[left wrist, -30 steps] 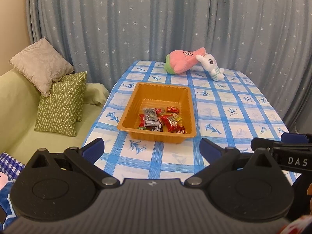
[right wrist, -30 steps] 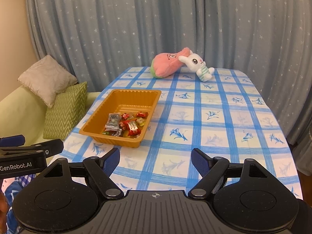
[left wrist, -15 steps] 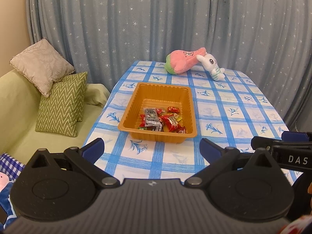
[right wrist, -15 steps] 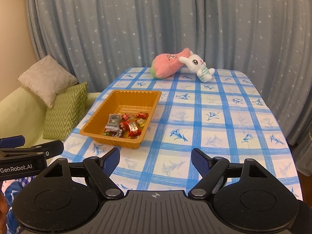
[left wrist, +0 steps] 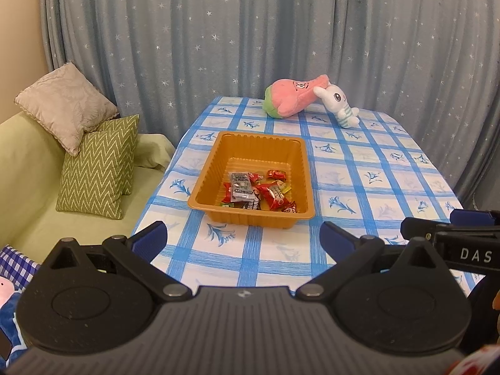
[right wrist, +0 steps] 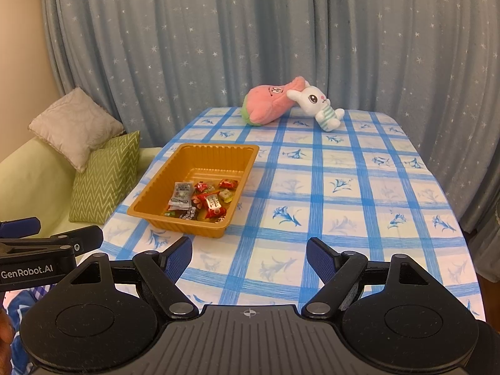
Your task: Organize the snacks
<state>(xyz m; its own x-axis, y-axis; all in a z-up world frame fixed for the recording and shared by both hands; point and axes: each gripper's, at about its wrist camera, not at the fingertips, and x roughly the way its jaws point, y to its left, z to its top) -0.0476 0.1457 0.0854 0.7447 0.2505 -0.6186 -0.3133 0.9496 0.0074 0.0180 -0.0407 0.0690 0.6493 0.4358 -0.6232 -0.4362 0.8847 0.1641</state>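
The snacks (left wrist: pixel 257 190) are piled in the orange tray (left wrist: pixel 206 172) mid-frame on the desk (left wrist: pixel 359 168). Both the left claw (left wrist: pixel 243 237) and right claw (right wrist: pixel 249 256) are spread, empty. One wrapper should be picked slowly.

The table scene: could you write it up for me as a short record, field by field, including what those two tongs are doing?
Table: blue-checked cloth
Tray: orange tray on the left part of the table
Tray contents: wrapped snacks heaped at its near end
Far end: pink plush with a white bunny plush leaning on it
Left tongs: open, holding nothing, near the table's front edge
Right tongs: open, holding nothing
Beside table: sofa with two cushions
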